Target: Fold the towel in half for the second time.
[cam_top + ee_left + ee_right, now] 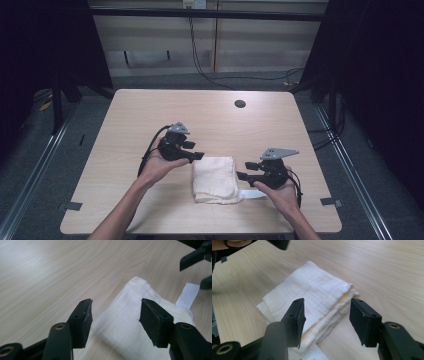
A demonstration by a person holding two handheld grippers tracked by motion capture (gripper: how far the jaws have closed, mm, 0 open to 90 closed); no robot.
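Tongs [197, 156] over pale wooden table [150, 110]

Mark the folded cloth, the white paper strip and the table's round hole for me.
folded cloth [215, 177], high view, middle of its top layer.
white paper strip [188, 295], left gripper view, middle of the strip.
round hole [240, 104], high view, centre of the dark opening.

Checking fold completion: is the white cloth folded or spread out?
Folded. The white cloth lies as a compact rectangle on the table, with stacked layer edges showing along one side in the right gripper view.
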